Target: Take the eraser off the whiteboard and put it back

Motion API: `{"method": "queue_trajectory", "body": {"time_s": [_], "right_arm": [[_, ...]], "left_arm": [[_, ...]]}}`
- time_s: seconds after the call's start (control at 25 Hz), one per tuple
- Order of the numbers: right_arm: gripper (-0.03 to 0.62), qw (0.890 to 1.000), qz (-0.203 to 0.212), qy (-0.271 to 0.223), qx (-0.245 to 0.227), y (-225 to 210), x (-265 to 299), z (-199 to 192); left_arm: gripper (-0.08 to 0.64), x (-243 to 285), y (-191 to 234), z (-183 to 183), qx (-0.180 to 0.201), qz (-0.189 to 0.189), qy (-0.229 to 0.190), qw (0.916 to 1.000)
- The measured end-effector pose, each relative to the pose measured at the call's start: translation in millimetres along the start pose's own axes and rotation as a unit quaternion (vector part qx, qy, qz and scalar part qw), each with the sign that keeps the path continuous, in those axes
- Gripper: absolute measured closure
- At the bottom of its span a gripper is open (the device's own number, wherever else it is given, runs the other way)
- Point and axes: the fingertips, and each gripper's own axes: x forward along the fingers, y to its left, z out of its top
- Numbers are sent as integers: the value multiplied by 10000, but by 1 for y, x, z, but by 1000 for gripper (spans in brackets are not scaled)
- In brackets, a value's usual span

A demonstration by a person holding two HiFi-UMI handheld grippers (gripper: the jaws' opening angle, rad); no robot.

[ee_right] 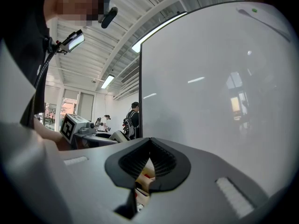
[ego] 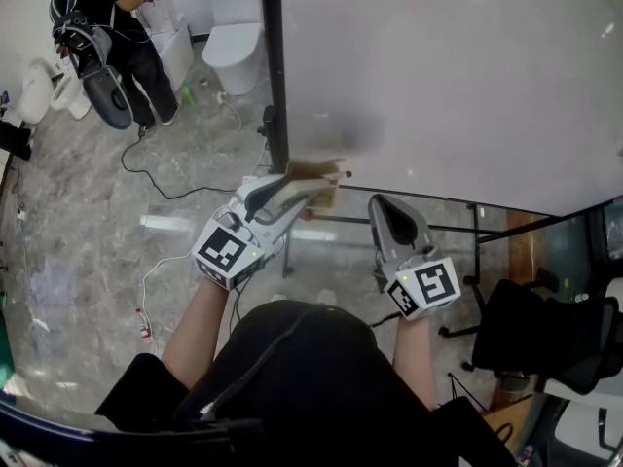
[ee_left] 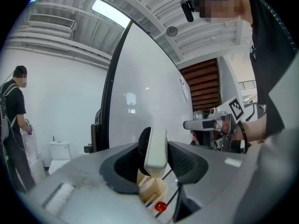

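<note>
My left gripper [ego: 313, 189] [ee_left: 156, 148] is shut on the eraser [ee_left: 156, 146], a cream-white block held edge-on between the black pads. In the head view the eraser [ego: 313, 170] shows as a brownish block at the whiteboard's [ego: 438, 66] lower left corner. Just below the jaws hangs a cream pen tray [ee_left: 150, 188] holding a marker with a red cap [ee_left: 160, 206]. My right gripper [ego: 384, 205] [ee_right: 149, 146] is level beside the board, a little to the right of the left one. Its pads meet at the tip with nothing between them.
The whiteboard's black frame post [ego: 273, 76] runs down on the left. A person in black [ego: 97, 27] stands at the far left near white toilets [ego: 234, 42]. A cable [ego: 156, 178] trails over the marble floor. A black office chair [ego: 545, 329] stands at the right.
</note>
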Motion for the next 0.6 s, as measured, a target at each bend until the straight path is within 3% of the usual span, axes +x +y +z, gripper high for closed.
{"method": "queue_trajectory", "body": {"time_s": [0.6], "right_arm": [[583,9999,-155,38,12,-10,-9,-2]], "left_arm": [[377,21,0,-23,488,-451,606,9959]]}}
